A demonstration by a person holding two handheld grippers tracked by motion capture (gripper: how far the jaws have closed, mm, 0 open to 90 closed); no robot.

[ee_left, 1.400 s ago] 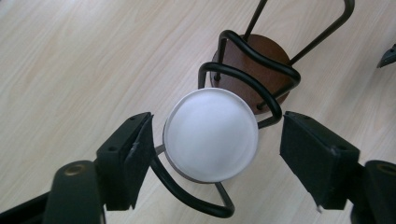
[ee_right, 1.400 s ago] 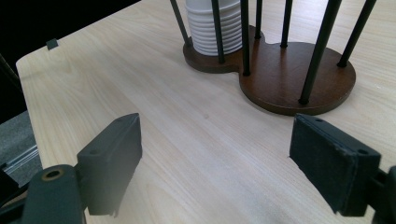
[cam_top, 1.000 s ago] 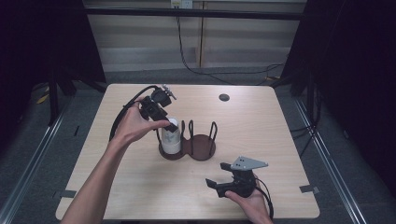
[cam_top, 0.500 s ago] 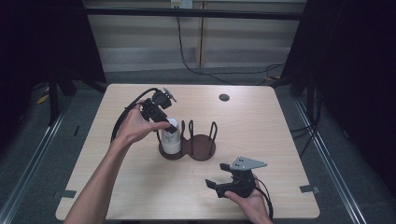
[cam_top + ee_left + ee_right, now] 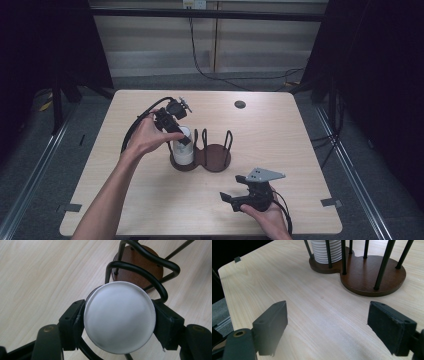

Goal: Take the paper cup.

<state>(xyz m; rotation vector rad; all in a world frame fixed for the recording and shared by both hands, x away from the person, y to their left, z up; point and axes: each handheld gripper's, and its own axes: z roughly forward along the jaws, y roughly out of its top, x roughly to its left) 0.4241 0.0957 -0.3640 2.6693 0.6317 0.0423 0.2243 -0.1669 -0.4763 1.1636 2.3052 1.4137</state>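
Observation:
A white ribbed cup (image 5: 183,151) stands upright in the left slot of a brown two-slot wooden holder (image 5: 216,159) with black wire loops. My left gripper (image 5: 182,138) comes down on the cup from above and is shut on its top. In the left gripper view both jaws press the sides of the cup's white round top (image 5: 120,317), with the holder's bare slot (image 5: 141,262) beyond. My right gripper (image 5: 232,188) rests near the table's front edge, open and holding nothing. Its view looks between the jaws (image 5: 329,322) toward the holder (image 5: 372,277) and the cup (image 5: 323,251).
A small dark disc (image 5: 240,104) lies on the light wooden table (image 5: 300,140) near its far edge. The left gripper's black cable (image 5: 135,127) loops over the hand. The table corner (image 5: 227,267) shows in the right gripper view.

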